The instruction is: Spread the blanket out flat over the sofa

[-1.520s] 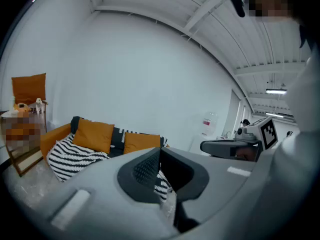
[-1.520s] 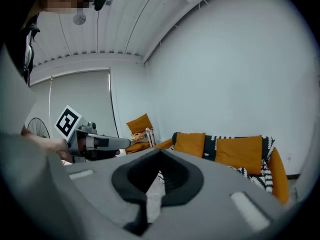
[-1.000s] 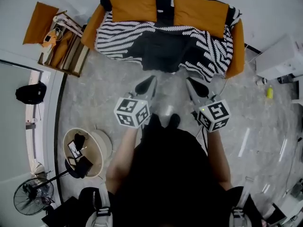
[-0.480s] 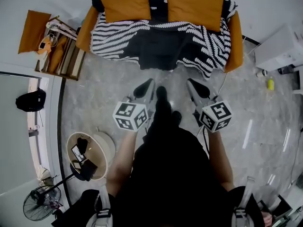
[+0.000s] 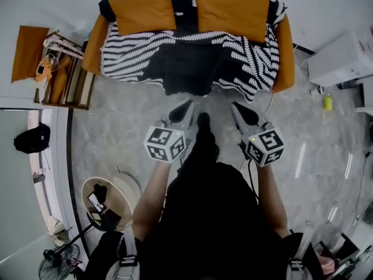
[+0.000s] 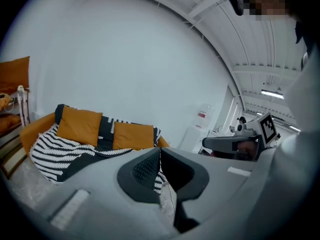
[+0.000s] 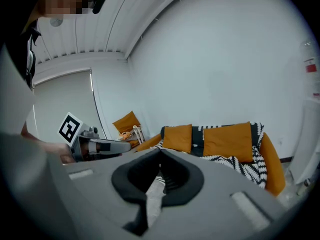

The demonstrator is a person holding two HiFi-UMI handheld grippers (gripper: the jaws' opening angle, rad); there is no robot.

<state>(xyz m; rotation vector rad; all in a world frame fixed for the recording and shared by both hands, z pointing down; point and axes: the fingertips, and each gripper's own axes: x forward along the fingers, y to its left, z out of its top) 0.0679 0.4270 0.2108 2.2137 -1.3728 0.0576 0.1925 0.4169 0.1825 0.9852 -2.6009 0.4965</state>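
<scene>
A black and white patterned blanket (image 5: 245,60) lies draped over the orange sofa (image 5: 284,45), its front edge hanging toward the floor. Two orange cushions (image 5: 143,9) lean on the backrest. My left gripper (image 5: 187,105) and my right gripper (image 5: 236,106) hover above the floor in front of the sofa, both shut and holding nothing. The left gripper view shows the blanket (image 6: 55,151) on the sofa beyond the closed jaws. From the right gripper view the sofa (image 7: 272,164) and blanket (image 7: 247,168) appear ahead, with the left gripper (image 7: 125,145) at the left.
A wooden rack (image 5: 61,72) with orange cushions stands left of the sofa. A white appliance (image 5: 344,57) and a yellow bottle (image 5: 327,102) are at the right. A round basket (image 5: 111,197) and a fan (image 5: 58,266) sit at the lower left.
Both grippers and the person have moved closer to the sofa, which now sits lower and nearer in the head view. A foot has stepped forward between the grippers.
</scene>
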